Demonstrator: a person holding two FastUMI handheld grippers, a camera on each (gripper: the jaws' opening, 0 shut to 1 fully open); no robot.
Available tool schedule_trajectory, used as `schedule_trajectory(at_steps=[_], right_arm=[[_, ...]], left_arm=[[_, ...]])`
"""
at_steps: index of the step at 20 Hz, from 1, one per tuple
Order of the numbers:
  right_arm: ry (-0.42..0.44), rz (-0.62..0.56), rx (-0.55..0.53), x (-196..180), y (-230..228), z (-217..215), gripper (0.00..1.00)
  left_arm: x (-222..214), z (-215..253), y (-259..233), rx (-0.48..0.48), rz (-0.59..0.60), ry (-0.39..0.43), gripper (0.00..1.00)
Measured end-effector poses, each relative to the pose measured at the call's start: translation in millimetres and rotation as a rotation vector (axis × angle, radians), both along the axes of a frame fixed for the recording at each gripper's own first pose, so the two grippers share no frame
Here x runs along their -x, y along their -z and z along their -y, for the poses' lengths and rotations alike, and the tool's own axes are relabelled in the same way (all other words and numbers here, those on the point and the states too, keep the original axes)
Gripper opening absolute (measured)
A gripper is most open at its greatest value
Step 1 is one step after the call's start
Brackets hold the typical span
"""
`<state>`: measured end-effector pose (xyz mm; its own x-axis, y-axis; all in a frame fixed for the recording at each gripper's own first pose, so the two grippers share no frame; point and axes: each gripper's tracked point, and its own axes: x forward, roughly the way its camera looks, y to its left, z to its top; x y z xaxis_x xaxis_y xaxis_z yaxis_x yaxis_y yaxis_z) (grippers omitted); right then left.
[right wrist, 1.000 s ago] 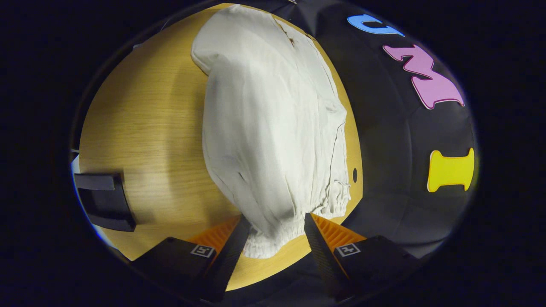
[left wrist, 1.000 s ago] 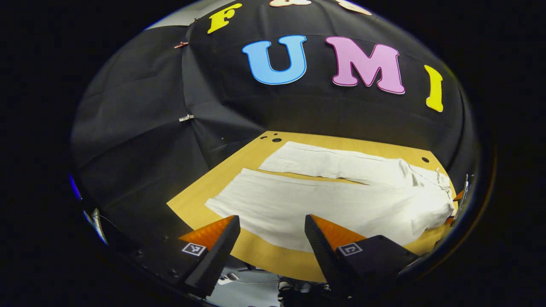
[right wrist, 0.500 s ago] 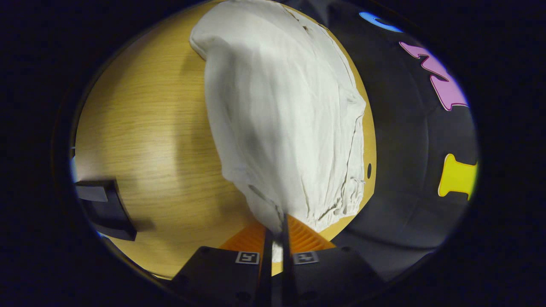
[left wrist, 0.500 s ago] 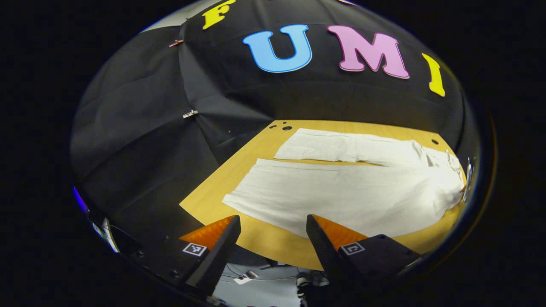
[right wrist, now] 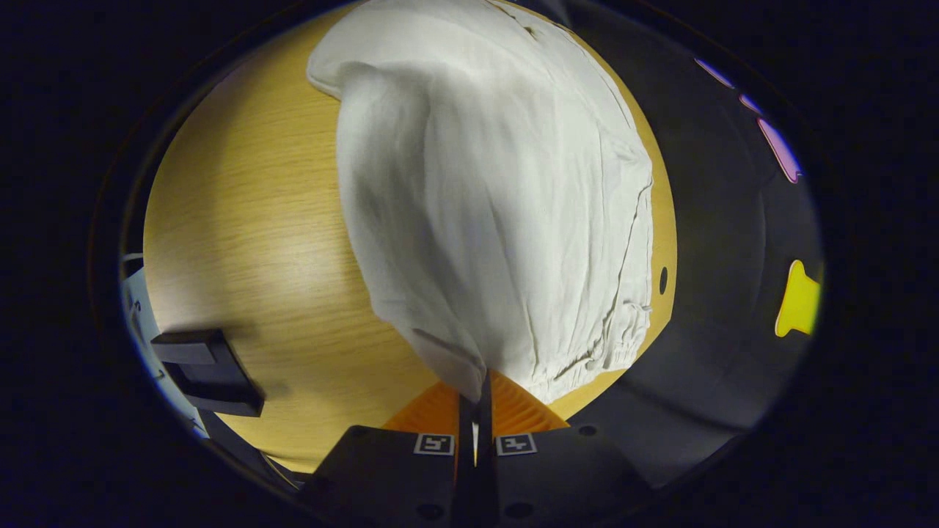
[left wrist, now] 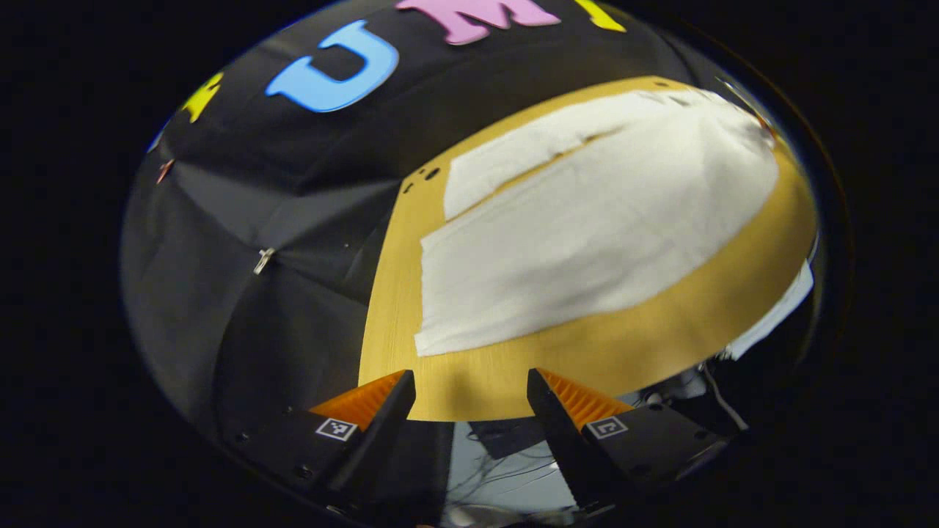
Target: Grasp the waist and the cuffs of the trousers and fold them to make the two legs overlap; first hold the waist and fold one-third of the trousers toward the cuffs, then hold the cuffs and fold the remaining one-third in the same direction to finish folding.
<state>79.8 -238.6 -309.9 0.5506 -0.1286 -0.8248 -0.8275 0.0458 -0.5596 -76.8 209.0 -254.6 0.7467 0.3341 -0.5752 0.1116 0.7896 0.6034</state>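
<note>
Between its 2 fingers the right gripper [right wrist: 475, 411] pinches the trousers' [right wrist: 484, 213] waist; left gripper [left wrist: 469, 400] gapes, trousers ahead.

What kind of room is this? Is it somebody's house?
Probably not a house. It looks like a small recording booth: a wooden table with black cloth walls hung close around it, white trousers laid out for folding, and a gripper pinching their waist.
</note>
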Motion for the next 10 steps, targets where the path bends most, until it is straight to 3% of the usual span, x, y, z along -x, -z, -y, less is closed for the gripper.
schedule_trajectory(at_steps=[6, 10], right_arm=[[-0.005, 0.002, 0.027, -2, 1, 1, 0.06], [-0.003, 0.006, 0.043, -1, 0, 0, 0.06]], left_arm=[[-25, -46, 17, -0.150, -0.092, 0.146, 0.96], [-48, -64, 27, -0.298, -0.174, 0.301, 0.96]])
